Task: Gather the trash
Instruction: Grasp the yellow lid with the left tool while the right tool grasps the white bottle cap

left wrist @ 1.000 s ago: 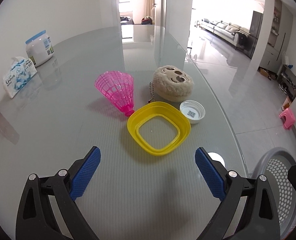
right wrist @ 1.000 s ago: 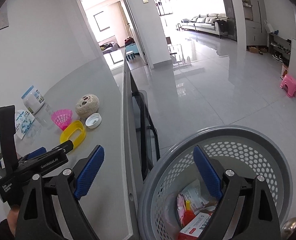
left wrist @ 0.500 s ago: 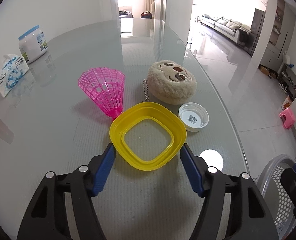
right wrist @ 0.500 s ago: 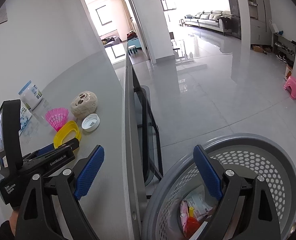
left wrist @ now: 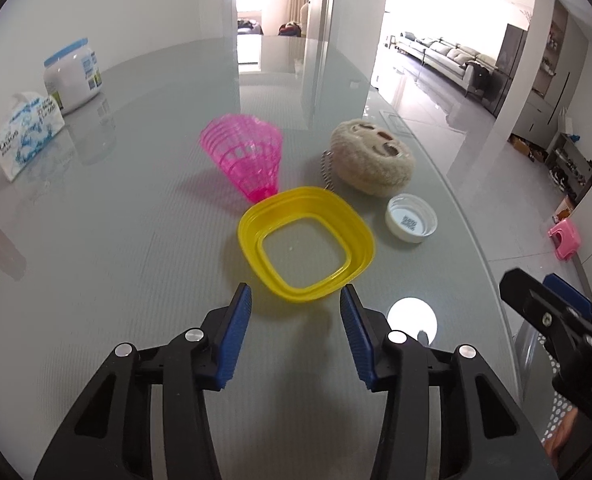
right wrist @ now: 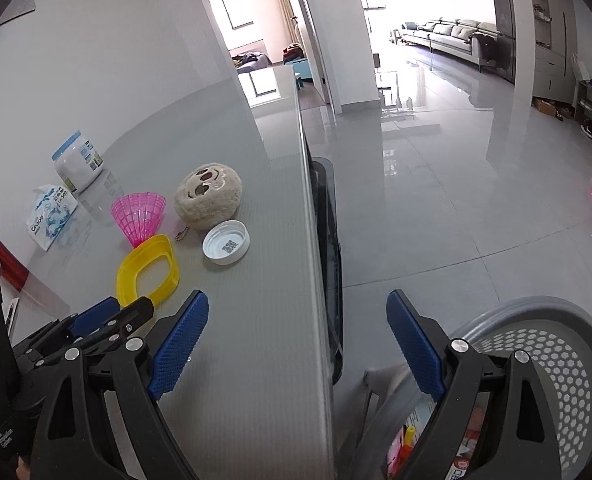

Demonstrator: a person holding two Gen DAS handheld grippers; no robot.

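Your left gripper (left wrist: 292,332) has matte black triangular arms with cut-out slots, silver round screws at the joints, and blue ribbed pads (left wrist: 232,340) lining its fingers. Your right gripper (right wrist: 296,344) matches, with blue dimpled pads (right wrist: 414,344), silver screws and black frame.

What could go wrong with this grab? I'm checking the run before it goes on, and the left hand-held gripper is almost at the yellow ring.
The left hand-held gripper is open just short of the yellow ring, which looks tilted; closing might only clip the near rim and flick it. The pink shuttlecock seems to touch the ring's far side, so a push may drag it. The white cap lies close by and could get knocked.
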